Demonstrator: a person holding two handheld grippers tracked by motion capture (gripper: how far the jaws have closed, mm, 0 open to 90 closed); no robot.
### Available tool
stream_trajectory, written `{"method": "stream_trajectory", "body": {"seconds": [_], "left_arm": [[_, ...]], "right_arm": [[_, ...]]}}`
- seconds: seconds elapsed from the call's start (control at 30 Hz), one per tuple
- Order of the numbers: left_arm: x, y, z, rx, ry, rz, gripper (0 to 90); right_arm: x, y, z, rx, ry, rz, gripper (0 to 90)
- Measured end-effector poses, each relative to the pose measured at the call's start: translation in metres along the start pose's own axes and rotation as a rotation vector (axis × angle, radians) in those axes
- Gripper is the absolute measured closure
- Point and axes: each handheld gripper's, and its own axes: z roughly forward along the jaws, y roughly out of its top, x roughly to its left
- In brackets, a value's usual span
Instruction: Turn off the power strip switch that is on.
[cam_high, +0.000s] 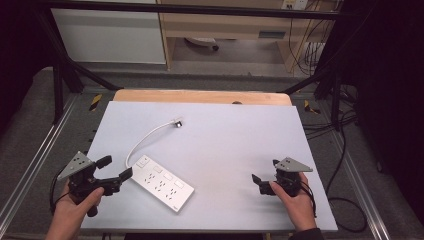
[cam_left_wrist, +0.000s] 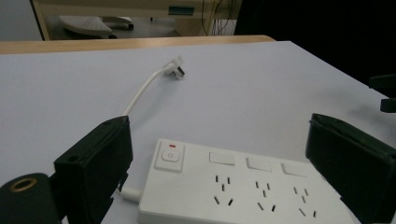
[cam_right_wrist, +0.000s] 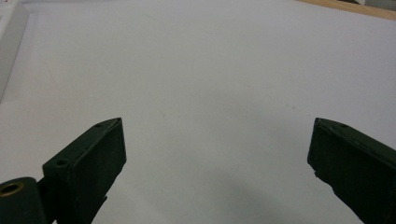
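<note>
A white power strip (cam_high: 162, 182) lies flat on the pale table sheet (cam_high: 225, 140), left of centre. Its white cord (cam_high: 145, 137) curves up to a plug (cam_high: 176, 122) lying farther back. My left gripper (cam_high: 115, 169) is open just left of the strip's switch end, held in a hand. In the left gripper view the strip (cam_left_wrist: 243, 186) sits between and just beyond the wide-apart jaws, with the switch (cam_left_wrist: 170, 156) near the left jaw and the plug (cam_left_wrist: 177, 68) beyond. My right gripper (cam_high: 265, 176) is open over bare sheet at the right, nothing between its jaws (cam_right_wrist: 219, 154).
A wooden table edge (cam_high: 200, 96) runs along the back of the sheet. Black frame bars (cam_high: 60, 75) and cables (cam_high: 340, 125) flank the table. A corner of the strip (cam_right_wrist: 9, 42) shows at the top left of the right gripper view.
</note>
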Motion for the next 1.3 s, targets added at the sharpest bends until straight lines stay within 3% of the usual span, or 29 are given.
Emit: {"method": "stream_trajectory", "body": {"seconds": [0.23, 0.8, 0.97, 1.3], "left_arm": [[0.000, 0.011, 0.002, 0.022, -0.012, 0.020, 7.2], [-0.006, 0.033, 0.026, 0.059, -0.014, 0.021, 8.0], [-0.006, 0.038, 0.031, 0.031, 0.008, 0.022, 9.4], [-0.017, 0.050, 0.041, 0.002, -0.028, 0.031, 10.2]], "right_arm": [[0.000, -0.001, 0.000, 0.001, 0.000, 0.000, 4.9], [-0.003, -0.002, -0.003, -0.007, -0.004, 0.007, 4.8], [-0.003, -0.001, -0.005, -0.021, -0.006, 0.019, 4.6], [-0.006, -0.002, -0.008, -0.023, -0.012, 0.025, 4.0]]}}
